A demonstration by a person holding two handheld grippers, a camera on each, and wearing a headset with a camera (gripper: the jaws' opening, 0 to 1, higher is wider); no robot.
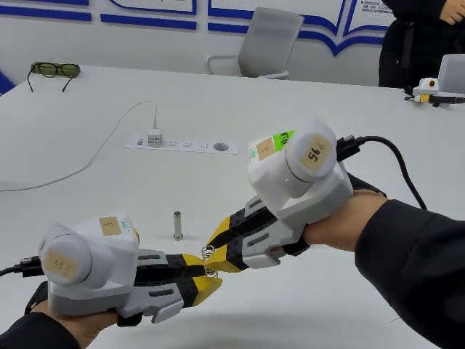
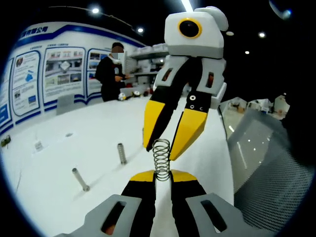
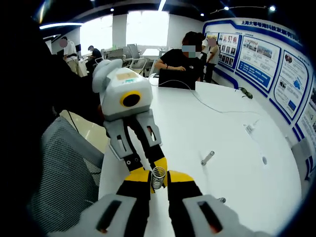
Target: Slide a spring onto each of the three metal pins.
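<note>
The left gripper [image 2: 163,177] holds a spring [image 2: 161,155] by one end between nearly closed fingers [image 2: 143,177], above the tabletop [image 1: 87,145] near its near edge. The right gripper [image 3: 159,174] flanks the other end; its grip cannot be told. A metal pin [image 1: 177,225] stands upright just beyond.
</note>
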